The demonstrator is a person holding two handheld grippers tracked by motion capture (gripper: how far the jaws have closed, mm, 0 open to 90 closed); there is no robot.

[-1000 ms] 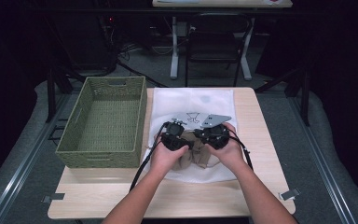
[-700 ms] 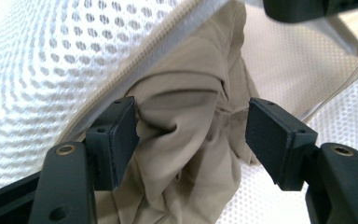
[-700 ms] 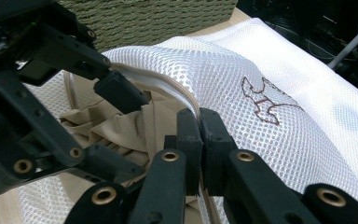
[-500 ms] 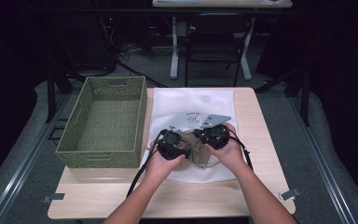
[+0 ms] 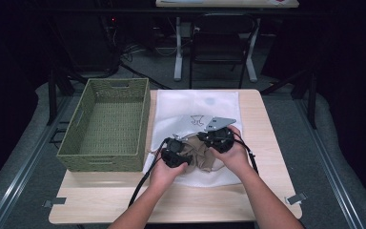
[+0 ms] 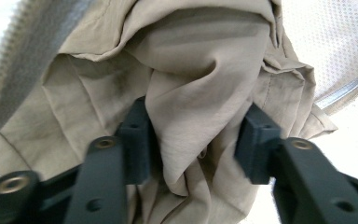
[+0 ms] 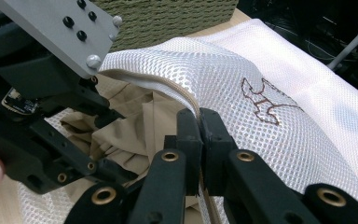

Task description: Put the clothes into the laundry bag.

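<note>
A white mesh laundry bag (image 5: pixel 195 102) lies flat on the table with a crumpled tan garment (image 5: pixel 198 155) at its near mouth. My right gripper (image 7: pixel 199 126) is shut on the bag's zipper edge (image 7: pixel 168 91) and holds it lifted above the garment (image 7: pixel 121 140); its hand is at the right of the bag's mouth (image 5: pixel 205 142). My left gripper (image 6: pixel 196 135) reaches into the mouth. Its jaws have just been closing, and a loose fold of the tan garment (image 6: pixel 205 70) stands between the pads (image 6: pixel 137 140), brushing them without being squeezed flat. That gripper (image 5: pixel 181 152) sits left of the right one.
A green woven basket (image 5: pixel 107 124) stands at the table's left, right beside the bag. The wooden table (image 5: pixel 262 124) has bare strips at the right and along the near edge. A chair and desk legs stand on the floor beyond.
My left gripper has sunk a little and drawn nearer to the person, down onto the tan garment. The right gripper has kept its hold on the bag's edge in place.
</note>
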